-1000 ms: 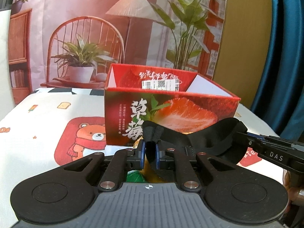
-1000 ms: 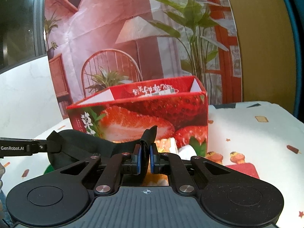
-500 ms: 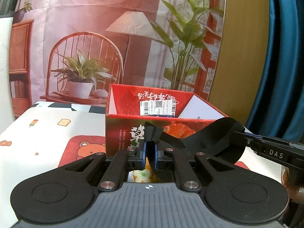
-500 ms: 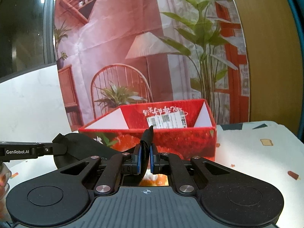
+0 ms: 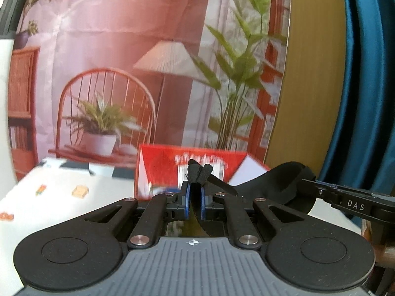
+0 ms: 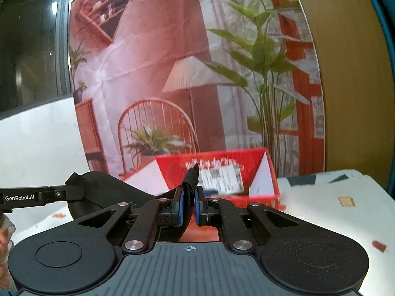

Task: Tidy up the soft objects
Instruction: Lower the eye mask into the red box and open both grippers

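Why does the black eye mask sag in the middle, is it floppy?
Probably floppy: the black eye mask droops between the left gripper and the right gripper. It likely weighs little, since thin pinches hold it. Its strap end crumples, so it looks soft.

Red box (image 5: 163, 170) on patterned tablecloth (image 5: 64, 197)

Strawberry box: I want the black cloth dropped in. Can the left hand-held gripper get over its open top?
Probably yes. The strawberry box stands open-topped just ahead; only the black cloth, clamped by the left hand-held gripper, lies between.
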Available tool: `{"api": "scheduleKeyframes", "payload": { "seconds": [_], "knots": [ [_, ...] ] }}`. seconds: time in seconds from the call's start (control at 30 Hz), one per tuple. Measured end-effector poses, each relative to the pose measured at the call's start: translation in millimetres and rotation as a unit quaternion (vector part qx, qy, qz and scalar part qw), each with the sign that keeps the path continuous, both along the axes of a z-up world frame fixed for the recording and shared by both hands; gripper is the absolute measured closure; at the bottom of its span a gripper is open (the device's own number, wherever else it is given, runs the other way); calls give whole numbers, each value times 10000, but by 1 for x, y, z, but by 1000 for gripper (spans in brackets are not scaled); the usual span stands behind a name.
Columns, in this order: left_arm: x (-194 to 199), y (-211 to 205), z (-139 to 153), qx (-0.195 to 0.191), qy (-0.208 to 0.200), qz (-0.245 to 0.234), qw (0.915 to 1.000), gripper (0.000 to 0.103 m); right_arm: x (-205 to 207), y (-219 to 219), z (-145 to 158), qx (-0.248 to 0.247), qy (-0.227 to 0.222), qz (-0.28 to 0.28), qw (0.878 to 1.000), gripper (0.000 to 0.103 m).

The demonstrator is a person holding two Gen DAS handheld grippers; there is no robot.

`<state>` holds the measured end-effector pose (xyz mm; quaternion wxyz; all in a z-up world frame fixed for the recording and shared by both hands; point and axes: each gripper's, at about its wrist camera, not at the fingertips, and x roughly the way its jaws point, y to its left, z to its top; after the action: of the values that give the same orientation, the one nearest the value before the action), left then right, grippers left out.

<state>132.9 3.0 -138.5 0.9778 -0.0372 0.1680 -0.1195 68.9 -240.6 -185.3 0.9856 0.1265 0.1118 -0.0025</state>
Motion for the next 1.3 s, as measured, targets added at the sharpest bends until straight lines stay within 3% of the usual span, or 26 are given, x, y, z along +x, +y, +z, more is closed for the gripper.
{"api": "scheduleKeyframes", "payload": {
  "seconds": [0.3, 0.37, 0.53, 0.77, 0.87, 1.2, 1.3],
  "knots": [
    [72, -17, 33, 192, -207, 219, 9994, 94, 66, -19, 35, -239, -27, -70, 9997, 95],
    [91, -23, 33, 304, -60, 213, 9993, 94, 84, -24, 35, -227, 101, -109, 9996, 95],
    [135, -35, 14, 437, 865, 11, 9953, 94, 127, -35, 19, -108, 722, -199, 9971, 95],
    [159, -31, -20, 343, 1684, -45, 9851, 94, 160, -40, -17, 163, 1785, -245, 9835, 95],
    [165, -26, -28, 234, 1853, -24, 9824, 94, 166, -41, -25, 219, 1983, -275, 9795, 95],
    [171, -26, -29, 411, 1889, -8, 9811, 93, 171, -48, -41, 389, 2256, -380, 9727, 95],
    [171, -28, -25, 478, 1795, -62, 9826, 88, 167, -47, -39, 277, 2206, -391, 9742, 93]
  ]
}}
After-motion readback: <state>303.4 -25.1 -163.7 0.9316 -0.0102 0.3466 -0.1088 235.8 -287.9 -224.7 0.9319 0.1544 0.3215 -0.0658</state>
